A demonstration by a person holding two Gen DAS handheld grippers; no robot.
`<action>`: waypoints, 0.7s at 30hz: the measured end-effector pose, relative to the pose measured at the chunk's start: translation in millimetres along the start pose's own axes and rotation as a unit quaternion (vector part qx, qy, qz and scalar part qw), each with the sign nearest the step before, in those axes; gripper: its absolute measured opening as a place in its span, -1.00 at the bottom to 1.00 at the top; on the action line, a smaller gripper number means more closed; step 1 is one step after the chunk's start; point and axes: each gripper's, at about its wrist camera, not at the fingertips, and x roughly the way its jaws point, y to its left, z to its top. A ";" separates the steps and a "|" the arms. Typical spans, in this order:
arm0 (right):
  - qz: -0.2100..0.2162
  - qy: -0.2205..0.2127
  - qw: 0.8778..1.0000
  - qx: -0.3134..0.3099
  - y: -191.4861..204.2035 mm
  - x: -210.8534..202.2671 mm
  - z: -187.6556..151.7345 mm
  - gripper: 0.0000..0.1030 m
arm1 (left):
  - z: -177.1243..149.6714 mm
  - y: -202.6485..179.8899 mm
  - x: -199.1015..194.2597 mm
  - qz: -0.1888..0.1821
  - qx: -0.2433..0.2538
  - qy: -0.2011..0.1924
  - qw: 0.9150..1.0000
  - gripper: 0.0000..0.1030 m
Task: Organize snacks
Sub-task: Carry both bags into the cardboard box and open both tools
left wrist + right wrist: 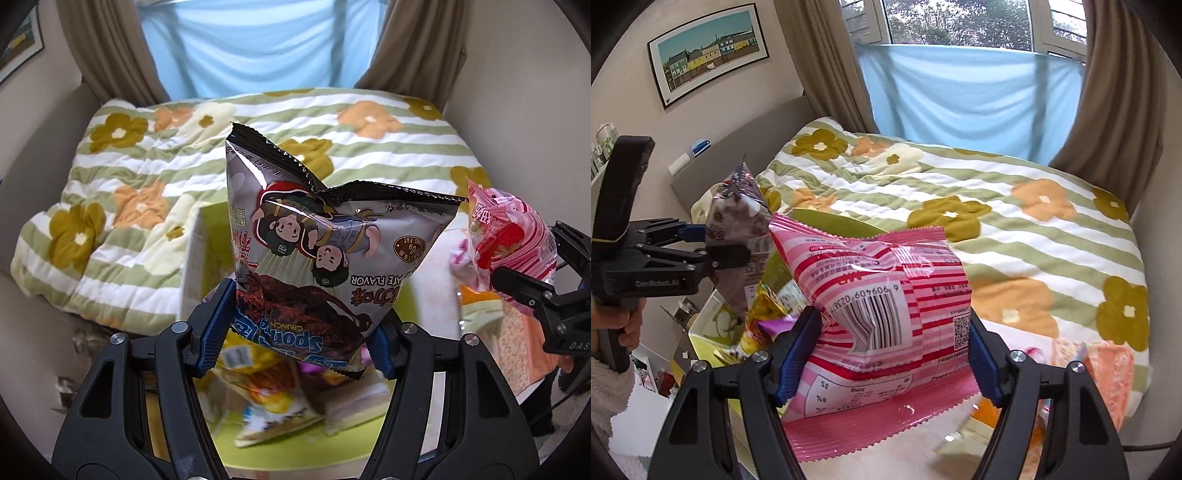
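Observation:
My left gripper is shut on a grey chocolate-flavour snack bag with cartoon figures, held up in the air. My right gripper is shut on a pink striped snack bag with a barcode. In the left wrist view the pink bag and the right gripper are at the right edge. In the right wrist view the grey bag and the left gripper are at the left. Below the left gripper, blurred snack packets lie in a green-lined box.
A bed with a green-striped flower quilt fills the background. An orange-pink packet lies at the quilt's near right. Brown curtains and a blue sheet hang behind. A framed picture is on the left wall.

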 end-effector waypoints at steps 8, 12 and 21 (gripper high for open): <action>-0.012 0.024 0.999 0.034 38.3 64.1 35.6 0.38 | 24.6 52.3 69.4 -0.030 0.022 0.065 0.997 0.18; -0.032 0.031 0.997 0.056 43.4 80.2 40.8 0.38 | 21.9 56.3 84.1 -0.058 0.033 0.080 0.995 0.62; -0.060 0.051 0.993 0.083 47.9 98.6 43.0 0.38 | -2.8 72.2 84.2 -0.094 0.006 0.077 0.993 0.99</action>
